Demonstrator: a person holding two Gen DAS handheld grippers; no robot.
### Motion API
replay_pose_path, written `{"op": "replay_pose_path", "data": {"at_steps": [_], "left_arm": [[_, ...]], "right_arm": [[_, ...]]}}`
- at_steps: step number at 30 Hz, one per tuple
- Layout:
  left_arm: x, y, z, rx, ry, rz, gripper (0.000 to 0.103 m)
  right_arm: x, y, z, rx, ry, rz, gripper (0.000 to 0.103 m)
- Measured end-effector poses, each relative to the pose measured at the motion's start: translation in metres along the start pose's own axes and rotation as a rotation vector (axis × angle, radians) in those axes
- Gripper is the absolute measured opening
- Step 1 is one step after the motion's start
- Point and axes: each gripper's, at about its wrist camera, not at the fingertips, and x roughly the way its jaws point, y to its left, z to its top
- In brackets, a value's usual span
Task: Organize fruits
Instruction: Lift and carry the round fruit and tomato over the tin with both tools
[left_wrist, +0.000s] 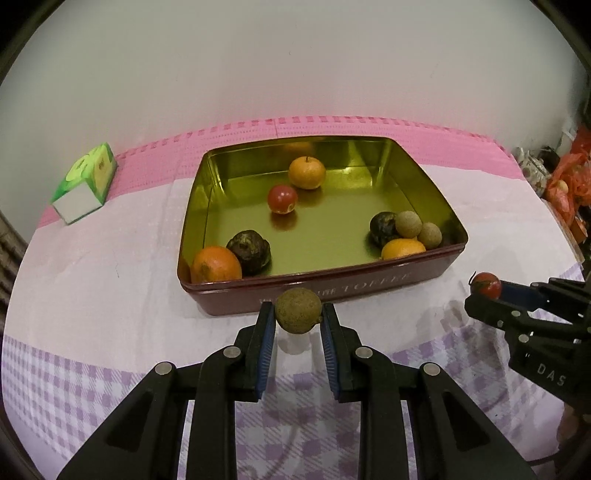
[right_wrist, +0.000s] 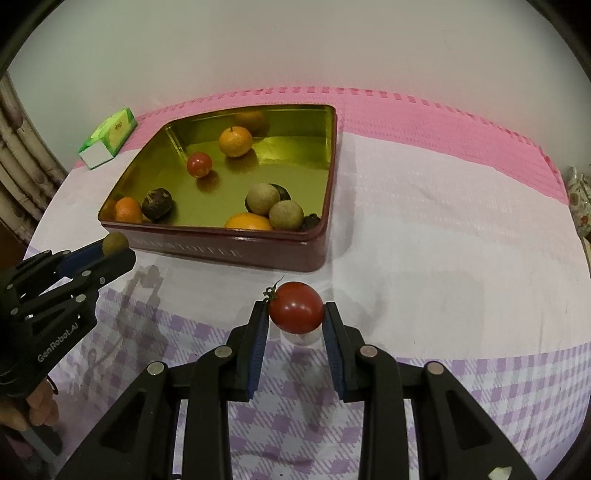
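My left gripper is shut on a brown longan, held above the cloth just in front of the red tin. My right gripper is shut on a red cherry tomato, to the right of the left one and in front of the tin. The gold-lined tin holds oranges, a red tomato, dark fruits and longans. Each gripper shows in the other's view: right, left.
A green tissue pack lies at the back left on the pink cloth. Orange bags and clutter stand off the table's right edge. A wall rises behind the table.
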Motion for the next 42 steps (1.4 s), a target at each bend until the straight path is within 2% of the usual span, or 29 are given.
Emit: {"op": "replay_pose_path", "data": {"at_steps": [12, 19, 25, 35, 42], "left_arm": [[-0.008, 0.003, 0.018, -0.002, -0.046, -0.01, 0.026], [-0.007, 0.015, 0.032, -0.026, -0.054, 0.018, 0.026], [0.0, 0.03, 0.04, -0.065, -0.041, 0.032, 0.026], [0.018, 0.036, 0.051, -0.062, -0.012, 0.05, 0.026], [0.031, 0.036, 0.051, -0.051, 0.015, 0.067, 0.026]], "right_arm": [[-0.008, 0.01, 0.015, -0.034, -0.03, 0.008, 0.028], [-0.01, 0.02, 0.029, -0.063, -0.053, 0.019, 0.028], [-0.007, 0.027, 0.041, -0.081, -0.064, 0.028, 0.028], [0.006, 0.042, 0.063, -0.093, -0.055, 0.065, 0.028], [0.019, 0.048, 0.071, -0.114, -0.035, 0.059, 0.029]]}}
